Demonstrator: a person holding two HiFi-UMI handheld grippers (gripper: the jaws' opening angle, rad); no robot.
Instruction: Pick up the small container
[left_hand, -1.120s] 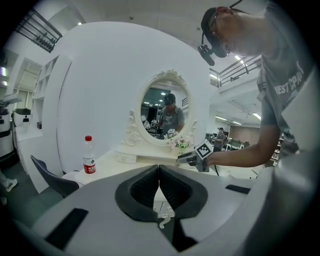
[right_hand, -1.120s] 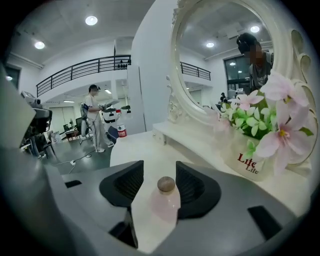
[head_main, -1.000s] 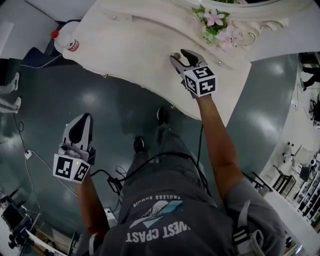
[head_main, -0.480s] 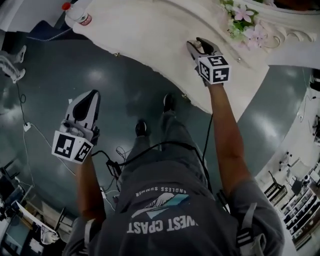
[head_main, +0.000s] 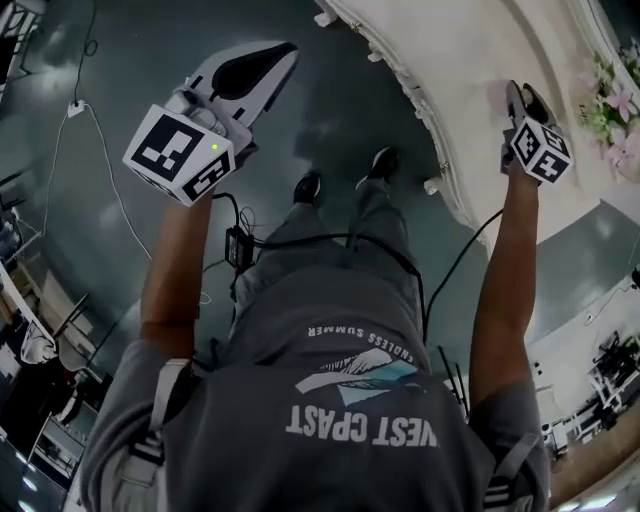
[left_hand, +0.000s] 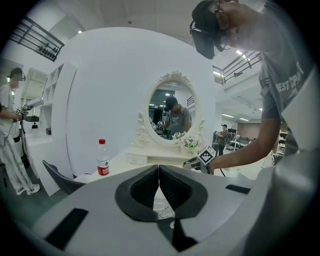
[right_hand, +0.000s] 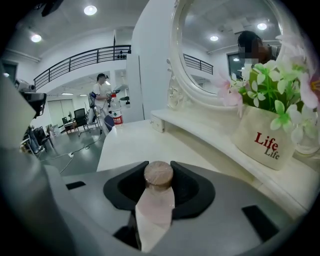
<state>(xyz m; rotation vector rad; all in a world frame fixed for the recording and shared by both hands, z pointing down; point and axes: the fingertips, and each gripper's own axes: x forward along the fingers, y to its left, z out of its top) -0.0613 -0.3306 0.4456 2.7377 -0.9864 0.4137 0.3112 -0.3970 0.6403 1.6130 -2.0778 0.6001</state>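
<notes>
Right hand-held gripper (right_hand: 159, 175): jaws have just been closing, now pinching small container (right_hand: 156, 202), left of flower pot (right_hand: 265, 137). Lift likely next. Left hand-held gripper (left_hand: 159, 170) closed, empty.

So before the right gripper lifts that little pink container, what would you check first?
1. Small container between the right gripper jaws: ok, its brown cap sits right between them.
2. Grip firm enough: cannot tell. The jaws have just been closing and seem to touch the cap on both sides, but how tightly does not show.
3. Container's base: cannot tell, it is hidden under the gripper.
4. Flower pot apart from the gripper: ok, it stands off to the right on the raised shelf.
5. Left gripper out of the way: ok, it is shut, empty and held over the floor, away from the table.
</notes>
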